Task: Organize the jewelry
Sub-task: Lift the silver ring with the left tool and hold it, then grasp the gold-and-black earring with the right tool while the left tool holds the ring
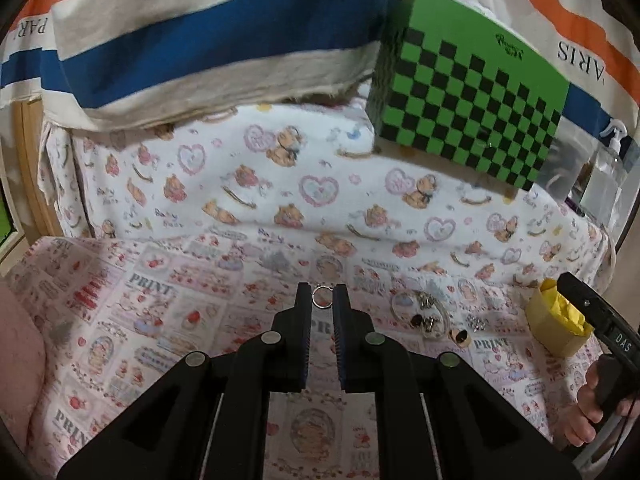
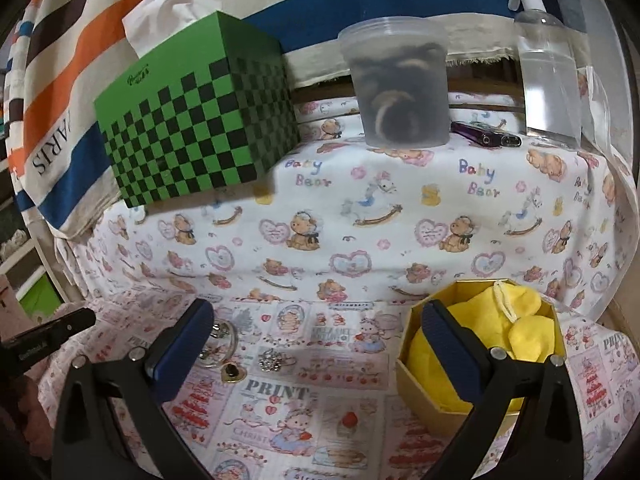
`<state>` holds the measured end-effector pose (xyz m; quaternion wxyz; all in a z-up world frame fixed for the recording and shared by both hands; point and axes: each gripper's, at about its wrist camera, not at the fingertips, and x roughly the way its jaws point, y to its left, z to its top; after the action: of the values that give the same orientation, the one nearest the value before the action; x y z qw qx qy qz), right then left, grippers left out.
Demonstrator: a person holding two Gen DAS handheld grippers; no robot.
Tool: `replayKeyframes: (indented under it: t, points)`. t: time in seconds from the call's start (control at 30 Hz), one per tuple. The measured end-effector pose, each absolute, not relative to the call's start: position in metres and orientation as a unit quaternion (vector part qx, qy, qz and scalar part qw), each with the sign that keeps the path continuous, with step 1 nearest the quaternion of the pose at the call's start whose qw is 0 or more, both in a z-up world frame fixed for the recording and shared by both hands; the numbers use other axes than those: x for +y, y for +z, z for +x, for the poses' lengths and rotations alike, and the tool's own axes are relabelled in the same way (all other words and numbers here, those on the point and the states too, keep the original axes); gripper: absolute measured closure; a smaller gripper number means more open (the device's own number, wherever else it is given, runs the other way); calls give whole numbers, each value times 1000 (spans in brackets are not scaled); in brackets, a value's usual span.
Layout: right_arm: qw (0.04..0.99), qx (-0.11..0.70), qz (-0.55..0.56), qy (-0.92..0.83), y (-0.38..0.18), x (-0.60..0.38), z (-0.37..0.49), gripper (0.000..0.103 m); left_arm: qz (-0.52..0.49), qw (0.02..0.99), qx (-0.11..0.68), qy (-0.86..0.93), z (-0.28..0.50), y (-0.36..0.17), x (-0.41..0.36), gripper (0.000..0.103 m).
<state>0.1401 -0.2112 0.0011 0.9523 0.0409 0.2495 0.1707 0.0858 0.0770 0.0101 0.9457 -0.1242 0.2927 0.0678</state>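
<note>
Between left hand-held gripper [image 1: 322, 298] fingertips (pinched): ring [image 1: 321, 297]

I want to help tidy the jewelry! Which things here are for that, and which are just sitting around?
For the job:
small ring held between the left gripper fingers
jewelry pile on the cloth
sparkly brooch
yellow-lined box
right gripper, open

Just sitting around:
green checkered tissue box
plastic tub
spray bottle
purple pen-like thing

Wide-spread right gripper [image 2: 318, 344] fingers over printed cloth [image 2: 280, 400], yellow-lined box [image 2: 416, 396] just beside the right one.
</note>
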Motion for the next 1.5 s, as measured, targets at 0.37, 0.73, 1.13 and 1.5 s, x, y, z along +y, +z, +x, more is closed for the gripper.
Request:
replayKeyframes:
  t: [0.37,0.73,1.13,1.5]
  points:
    - [970,203,16,134,9,-212,128,0,-102,953,271,90,82,13,77,94]
    - [960,240,23,146,1,-212,138,0,-93,959,250,98,76,21,77,93]
    - [946,274,11,175,20,-200,137,0,-122,950,273,89,81,20,92,93]
    - [907,340,-92,231,-6,-127,140,15,-111,951,272,91,80,23,96,94]
